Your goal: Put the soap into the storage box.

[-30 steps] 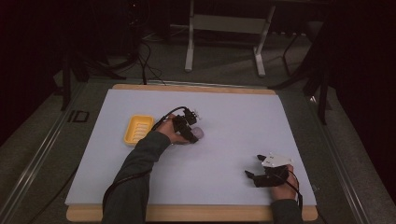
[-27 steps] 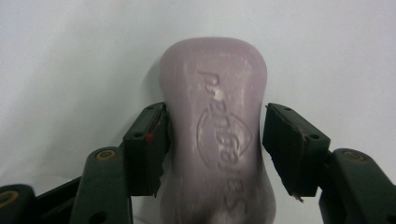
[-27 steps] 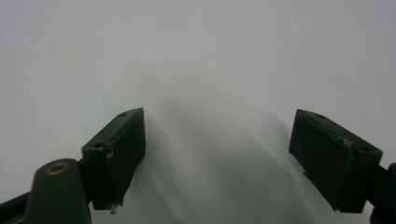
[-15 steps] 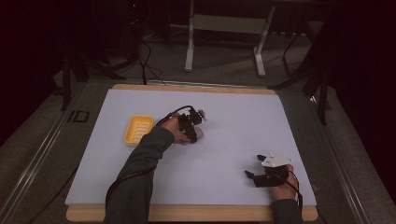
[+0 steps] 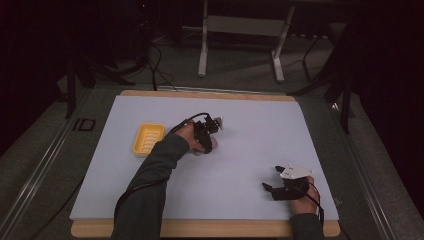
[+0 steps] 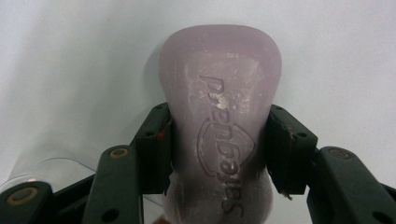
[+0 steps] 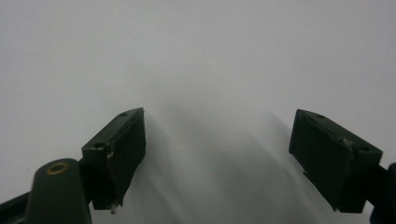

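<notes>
A lilac bar of soap (image 6: 219,93) with embossed lettering lies on the white table cover, lengthwise between my left gripper's jaws. My left gripper (image 6: 219,144) has just been closing, and both pads now press on the bar's narrow waist. In the high view this gripper (image 5: 207,137) is at the table's middle, tilted down over the soap (image 5: 213,145). My right gripper (image 5: 270,178) rests near the front right, and its jaws (image 7: 219,149) stand wide open over bare white surface with nothing between them.
A yellow ribbed soap dish (image 5: 148,139) sits on the white cover (image 5: 260,125) just left of my left hand. A clear curved bit of plastic (image 6: 46,172) shows beside the left jaw. Dark floor, cables and a metal stand lie beyond the far edge.
My left gripper has shifted slightly right and settled over the soap bar. The right hand has not moved.
</notes>
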